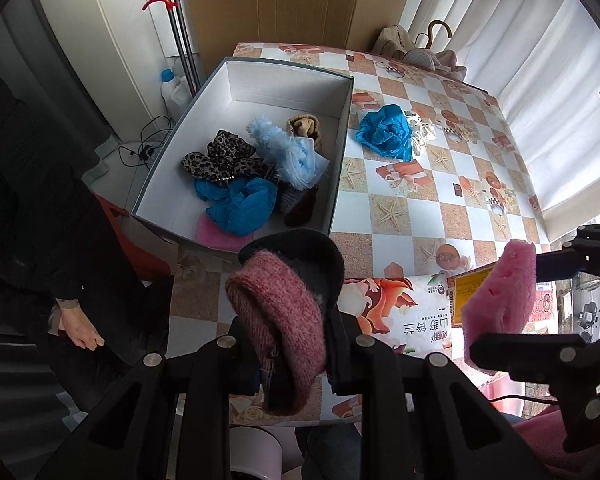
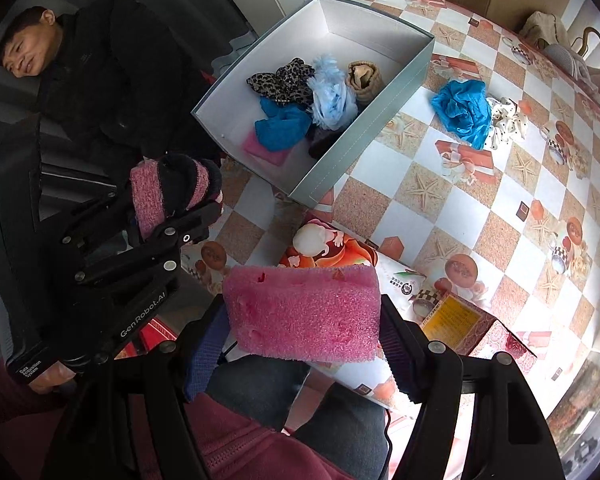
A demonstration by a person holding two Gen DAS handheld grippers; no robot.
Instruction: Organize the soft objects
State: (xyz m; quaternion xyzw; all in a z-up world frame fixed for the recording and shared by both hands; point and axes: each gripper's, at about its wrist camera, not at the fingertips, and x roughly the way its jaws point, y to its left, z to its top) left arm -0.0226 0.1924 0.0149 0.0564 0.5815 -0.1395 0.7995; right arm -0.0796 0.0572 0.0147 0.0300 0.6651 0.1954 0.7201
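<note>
Both tools were loaded at once. The left tool was pinched nearly shut on a knit glove, pink with a black cuff, gripped low so that the bulk stood up clear of the jaws. The right tool stood wider, its pads pressed against the two ends of a pink sponge, a grip that kept the block level and barely squashed. Both hung over the near edge of the bench, short of the box that sat at its left corner. I took the box to be the goal, since it already held a leopard cloth, a pale blue duster, a blue bag, another pink sponge and a tan knit piece. A second blue bag and a spotted cloth lay together on the bench just beside the box, seemingly left for a later trip. A seated person in black sat close by the box
</note>
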